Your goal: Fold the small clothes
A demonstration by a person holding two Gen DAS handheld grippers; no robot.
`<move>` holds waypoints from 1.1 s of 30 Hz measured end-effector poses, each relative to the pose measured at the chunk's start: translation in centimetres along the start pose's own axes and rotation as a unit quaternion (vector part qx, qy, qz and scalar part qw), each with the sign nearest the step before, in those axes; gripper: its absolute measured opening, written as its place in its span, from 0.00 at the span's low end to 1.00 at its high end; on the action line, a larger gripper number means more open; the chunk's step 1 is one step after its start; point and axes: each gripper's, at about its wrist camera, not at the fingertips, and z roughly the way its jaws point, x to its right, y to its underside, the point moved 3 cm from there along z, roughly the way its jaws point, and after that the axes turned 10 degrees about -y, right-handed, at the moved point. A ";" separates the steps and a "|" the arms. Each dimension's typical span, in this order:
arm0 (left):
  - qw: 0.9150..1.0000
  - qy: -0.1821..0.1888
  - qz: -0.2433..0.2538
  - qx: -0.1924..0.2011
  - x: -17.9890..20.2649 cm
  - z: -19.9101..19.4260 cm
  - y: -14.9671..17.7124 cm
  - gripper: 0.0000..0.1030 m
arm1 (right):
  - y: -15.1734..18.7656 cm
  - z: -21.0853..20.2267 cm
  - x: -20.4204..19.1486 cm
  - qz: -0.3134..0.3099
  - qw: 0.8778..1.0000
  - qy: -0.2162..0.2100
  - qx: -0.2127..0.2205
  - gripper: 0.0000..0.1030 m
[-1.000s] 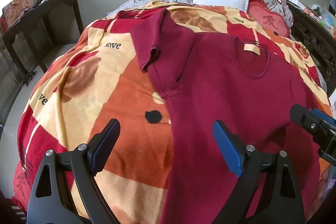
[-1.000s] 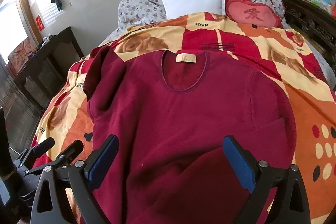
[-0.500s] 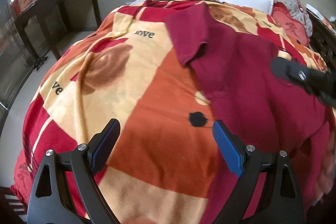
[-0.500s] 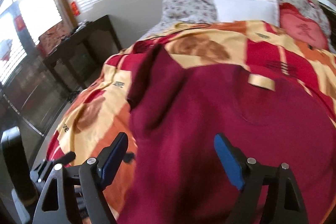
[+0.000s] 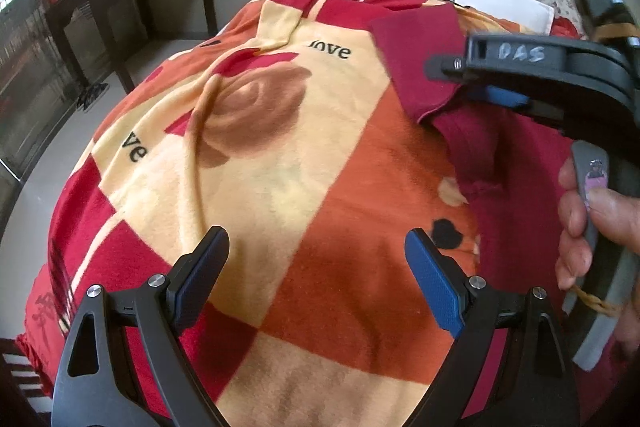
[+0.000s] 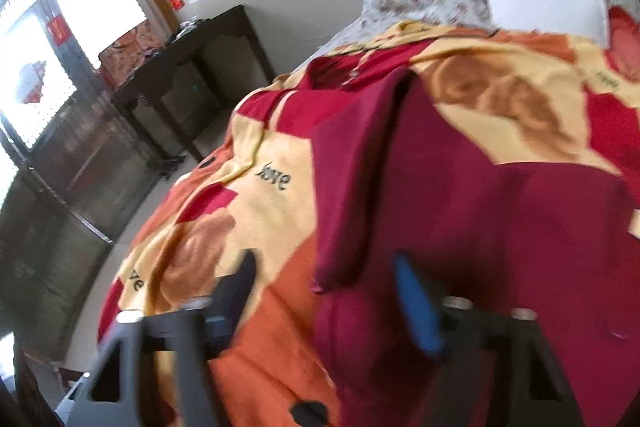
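The dark red shirt (image 6: 480, 211) lies spread on the bed, on top of the orange, red and cream blanket (image 5: 280, 187), and fills the right half of the right wrist view; its one sleeve (image 6: 360, 179) lies folded back on itself, running from the upper middle of that frame down to a loose cuff near the lower middle. The right tongs (image 6: 324, 299) have just been closing, with the cuff end of that sleeve between their pads, though the blur keeps me from saying the pads are pressing on cloth yet, so I take them as not yet clamped. In the left wrist view the right tongs show at the upper right of the frame, over the sleeve's edge, held by a hand (image 5: 580, 211). The left tongs (image 5: 316, 283) stand wide apart over bare blanket, grasping nothing. To my eye the step is taking hold of the sleeve to fold it in over the body. It would go best by catching both layers at the cuff, lifting only a little, and carrying it straight across so the shoulder line stays flat.
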 end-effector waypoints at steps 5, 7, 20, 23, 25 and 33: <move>1.000 0.001 -0.005 0.004 -0.2 -0.3 -0.1 0.87 | -0.2 -2.5 -0.1 0.004 0.999 -0.015 0.031 0.08; 1.000 0.002 -0.007 0.005 -0.1 -0.4 -0.2 0.87 | -0.3 -5.9 -0.8 -0.007 0.998 -0.043 0.051 0.07; 1.000 0.017 0.010 0.023 2.4 -3.0 -0.4 0.87 | 3.9 -25.9 4.4 -0.022 0.994 0.046 0.092 0.07; 0.999 0.017 0.016 0.029 3.2 -3.5 -0.5 0.87 | 5.3 -29.2 8.6 0.032 0.992 0.066 0.100 0.07; 0.999 0.017 0.023 0.032 3.9 -3.7 -0.5 0.87 | 6.2 -30.6 11.5 0.062 0.990 0.089 0.093 0.07; 0.998 0.015 0.049 0.044 6.7 -4.2 -1.1 0.87 | 8.3 -28.7 18.5 0.104 0.979 0.174 0.035 0.07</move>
